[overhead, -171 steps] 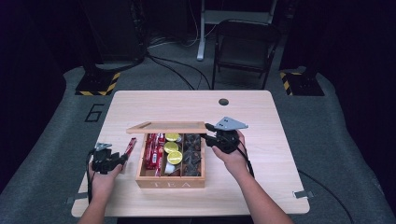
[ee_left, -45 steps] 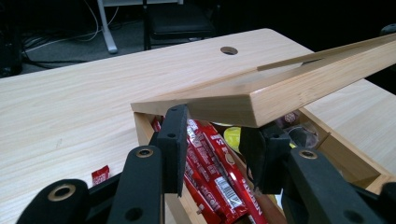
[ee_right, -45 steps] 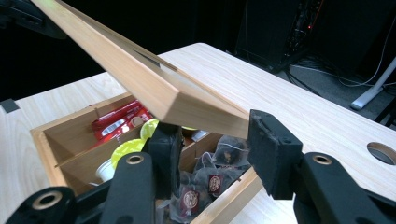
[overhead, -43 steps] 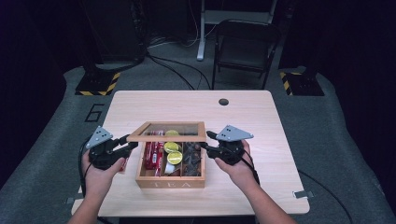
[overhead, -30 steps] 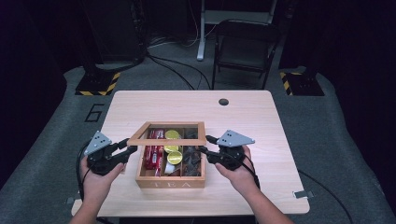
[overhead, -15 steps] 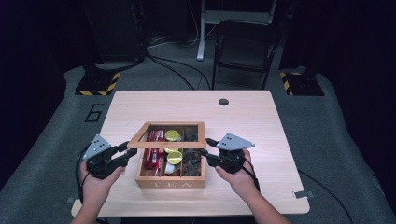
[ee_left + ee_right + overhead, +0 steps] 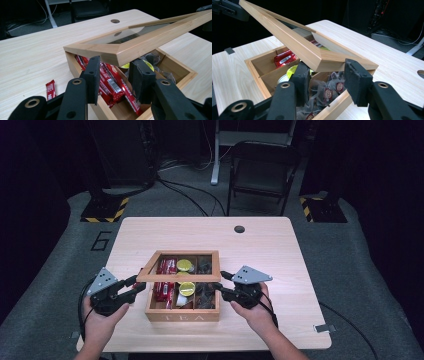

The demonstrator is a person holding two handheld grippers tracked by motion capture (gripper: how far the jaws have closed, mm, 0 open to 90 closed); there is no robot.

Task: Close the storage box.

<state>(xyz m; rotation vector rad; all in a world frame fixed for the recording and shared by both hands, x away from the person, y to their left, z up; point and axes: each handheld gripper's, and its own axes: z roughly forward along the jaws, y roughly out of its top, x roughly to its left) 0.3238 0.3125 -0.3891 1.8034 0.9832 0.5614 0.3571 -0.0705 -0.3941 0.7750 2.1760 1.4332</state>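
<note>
A wooden tea box (image 7: 182, 315) stands at the table's near middle, its glass-paned lid (image 7: 179, 276) tilted up at the front and hinged at the back. My left gripper (image 7: 139, 285) is shut on the lid's front left corner, and my right gripper (image 7: 221, 281) is shut on the front right corner. In the left gripper view the left gripper (image 7: 115, 72) clasps the lid (image 7: 150, 40) above red sachets (image 7: 112, 82). The right gripper view has the right gripper (image 7: 327, 75) on the lid (image 7: 287, 37) over dark tea bags (image 7: 328, 93).
Yellow-green capsules (image 7: 186, 265) lie in the box's middle compartments. One loose red sachet (image 7: 50, 90) lies on the table left of the box. A cable hole (image 7: 239, 229) marks the far table side, and a folding chair (image 7: 262, 170) stands behind it.
The lid's front edge has swung down from nearly upright to a low tilt. The left gripper, earlier apart at the left, now holds the lid's left corner. In the last second the lid sank only slightly.
</note>
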